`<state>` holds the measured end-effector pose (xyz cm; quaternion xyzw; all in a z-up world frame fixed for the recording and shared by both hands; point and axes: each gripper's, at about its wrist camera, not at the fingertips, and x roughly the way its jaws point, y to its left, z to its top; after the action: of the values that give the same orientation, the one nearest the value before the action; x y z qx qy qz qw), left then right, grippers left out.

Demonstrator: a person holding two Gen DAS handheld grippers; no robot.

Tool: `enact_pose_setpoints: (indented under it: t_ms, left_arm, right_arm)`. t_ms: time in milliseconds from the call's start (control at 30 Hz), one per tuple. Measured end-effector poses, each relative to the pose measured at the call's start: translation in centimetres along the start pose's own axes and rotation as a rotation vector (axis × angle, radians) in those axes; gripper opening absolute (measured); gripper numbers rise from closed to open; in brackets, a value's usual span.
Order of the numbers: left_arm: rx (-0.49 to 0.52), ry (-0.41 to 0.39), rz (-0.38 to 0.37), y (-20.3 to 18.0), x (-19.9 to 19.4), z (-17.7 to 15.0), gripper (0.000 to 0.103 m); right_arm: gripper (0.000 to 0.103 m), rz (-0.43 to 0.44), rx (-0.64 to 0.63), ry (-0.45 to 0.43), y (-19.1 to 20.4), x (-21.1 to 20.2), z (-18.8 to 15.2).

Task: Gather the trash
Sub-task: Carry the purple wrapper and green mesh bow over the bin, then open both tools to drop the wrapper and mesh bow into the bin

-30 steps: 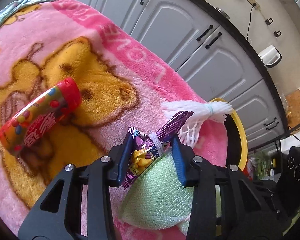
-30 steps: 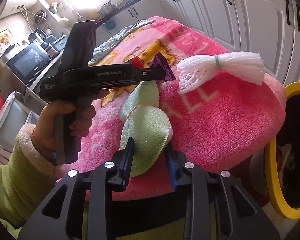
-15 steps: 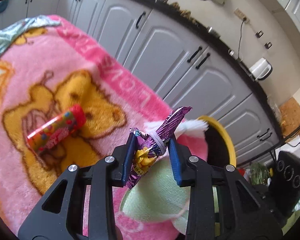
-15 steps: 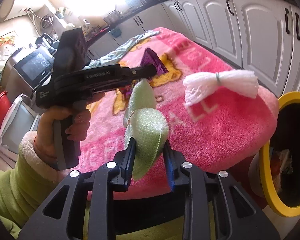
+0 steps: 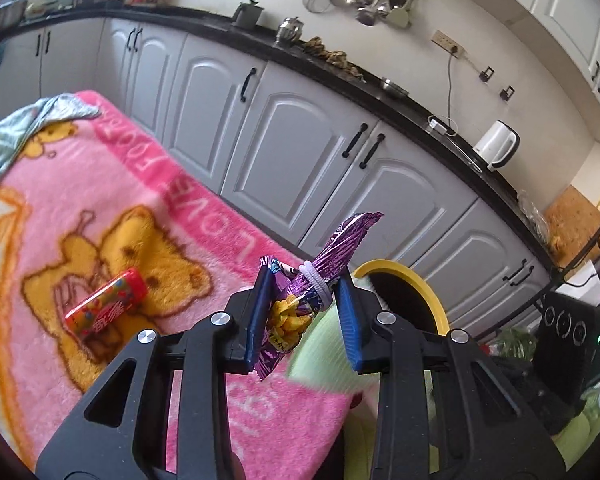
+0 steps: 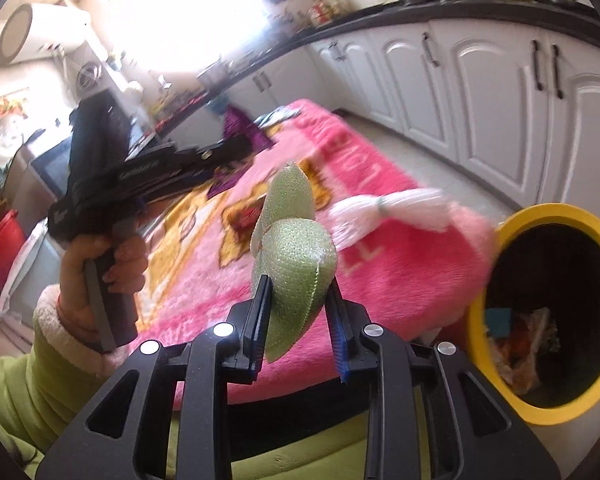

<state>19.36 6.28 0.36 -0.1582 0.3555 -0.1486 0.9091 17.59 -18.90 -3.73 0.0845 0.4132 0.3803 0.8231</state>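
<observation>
Gripping purple snack bag (image 5: 300, 304), L gripper (image 5: 302, 312) pads clamped on its banded neck; bag up in air above pink blanket (image 5: 112, 216). R gripper (image 6: 298, 312) pinching green foam sheet (image 6: 296, 264), curled, also off blanket. Red candy tube (image 5: 106, 307) lying on blanket, on bear print. White foam net (image 6: 384, 210) w/ green band on blanket near edge. Yellow-rimmed bin (image 6: 540, 216) just beside blanket edge, trash inside. Person's hand (image 6: 100, 268) on L gripper handle, green sleeve.
</observation>
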Motion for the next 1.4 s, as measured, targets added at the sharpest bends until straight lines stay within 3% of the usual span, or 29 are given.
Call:
enact_pose_setpoints:
  t_ms: [333,600,867,1267,1333,1400]
  left_arm:
    - [0.065,-0.015,-0.02,-4.1,0.7,0.0,0.025]
    - [0.101,-0.006,-0.06,-7.4,2.6,-0.5,0.025]
    - [0.137,0.067,-0.117,-11.2,6.9,-1.6,0.025]
    - [0.188,0.232,-0.172,-15.7,15.7,-4.2,0.026]
    - [0.194,0.247,-0.17,-16.2,16.8,-4.5,0.029]
    - [0.195,0.254,-0.149,-16.3,17.6,-4.7,0.05]
  right_arm:
    - [0.026,-0.142,0.043,-0.188,-3.6,-7.0,0.8]
    - [0.026,-0.295,0.027,-0.279,-6.0,-10.8,0.4]
    - [0.026,-0.435,0.058,-0.302,-9.4,-12.7,-1.0]
    - [0.027,-0.497,0.242,-0.256,-16.4,-12.7,-3.8]
    - [0.031,-0.488,0.271,-0.255,-17.1,-12.6,-4.0]
    - [0.044,-0.484,0.309,-0.253,-18.2,-12.5,-4.4]
